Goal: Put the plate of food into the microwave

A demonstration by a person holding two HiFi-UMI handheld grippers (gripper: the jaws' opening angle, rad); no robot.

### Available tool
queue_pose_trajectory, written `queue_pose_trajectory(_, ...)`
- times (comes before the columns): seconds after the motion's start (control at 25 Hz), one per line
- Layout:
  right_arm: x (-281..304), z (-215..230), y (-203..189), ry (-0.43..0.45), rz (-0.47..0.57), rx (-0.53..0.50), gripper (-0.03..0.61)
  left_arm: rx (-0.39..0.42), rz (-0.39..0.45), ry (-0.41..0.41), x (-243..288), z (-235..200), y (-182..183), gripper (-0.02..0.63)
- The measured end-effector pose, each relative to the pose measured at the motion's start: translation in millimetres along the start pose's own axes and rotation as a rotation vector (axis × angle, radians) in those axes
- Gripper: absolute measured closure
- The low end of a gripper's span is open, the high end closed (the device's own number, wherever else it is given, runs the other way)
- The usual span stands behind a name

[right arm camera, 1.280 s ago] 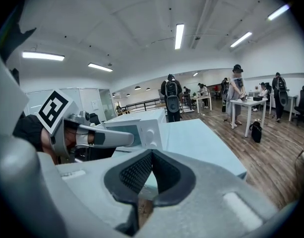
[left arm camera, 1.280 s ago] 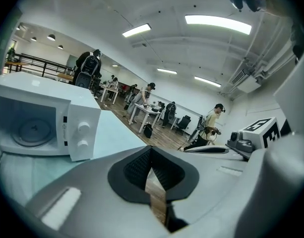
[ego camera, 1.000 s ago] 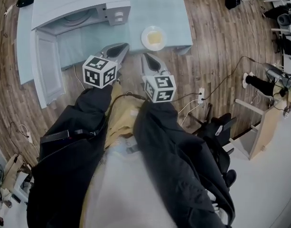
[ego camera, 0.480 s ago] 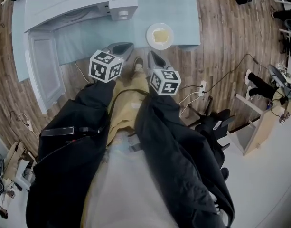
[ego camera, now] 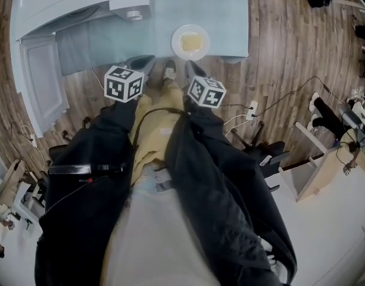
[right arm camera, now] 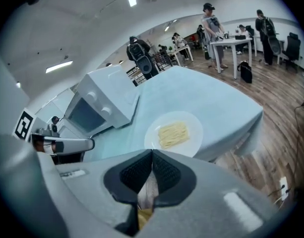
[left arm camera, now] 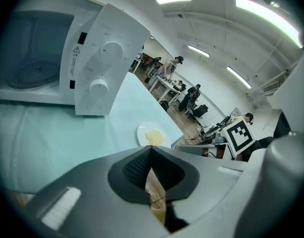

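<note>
A white plate of pale yellow noodles (ego camera: 190,42) lies near the front edge of the light blue table (ego camera: 224,16). It also shows in the left gripper view as the plate (left arm camera: 151,135) and in the right gripper view as the plate (right arm camera: 173,133). The white microwave (ego camera: 81,5) stands to its left with its door (ego camera: 42,79) swung open; its cavity (left arm camera: 32,68) shows a glass turntable. My left gripper (ego camera: 140,61) and right gripper (ego camera: 191,67) hang just short of the table edge, both shut with nothing held. The plate lies just ahead of the right gripper (right arm camera: 152,152) and ahead-right of the left gripper (left arm camera: 151,148).
The open microwave door juts out over the floor at the left. Cables and a power strip (ego camera: 252,113) lie on the wooden floor to the right, near a black chair (ego camera: 271,157). People work at desks (right arm camera: 231,43) in the background.
Both grippers have come forward towards the table edge and stand closer to the plate. Their jaws stayed shut.
</note>
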State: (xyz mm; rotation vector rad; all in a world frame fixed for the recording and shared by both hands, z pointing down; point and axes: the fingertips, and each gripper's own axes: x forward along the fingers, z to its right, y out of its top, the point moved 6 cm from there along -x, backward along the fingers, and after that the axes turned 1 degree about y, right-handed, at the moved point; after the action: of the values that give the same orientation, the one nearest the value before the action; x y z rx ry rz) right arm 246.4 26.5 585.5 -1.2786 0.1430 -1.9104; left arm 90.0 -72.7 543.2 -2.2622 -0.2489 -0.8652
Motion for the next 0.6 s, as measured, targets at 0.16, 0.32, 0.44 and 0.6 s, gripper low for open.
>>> queue_pose_trajectory(0.16,8.0,23.2,-4.7,-0.035,-0.017,0.06,0.512,-0.018,-0.004,0.028,11.2,1.1,-5.5,0.617)
queue_pose_trajectory(0.32,8.9,40.9,-6.9,-0.068,-0.033,0.085,0.508,-0.032,-0.014,0.045,21.3,7.5,-10.6,0.617)
queue_pose_trajectory(0.44,9.9,51.9,-8.3,-0.099,-0.037,0.115,0.48,-0.05,-0.013,0.055,24.6,8.6,-12.3,0.617)
queue_pose_trajectory(0.6,14.3,63.3,-11.0,-0.08,-0.038,0.207,0.452,-0.065,-0.008,0.067,26.6,9.8,-13.3,0.617)
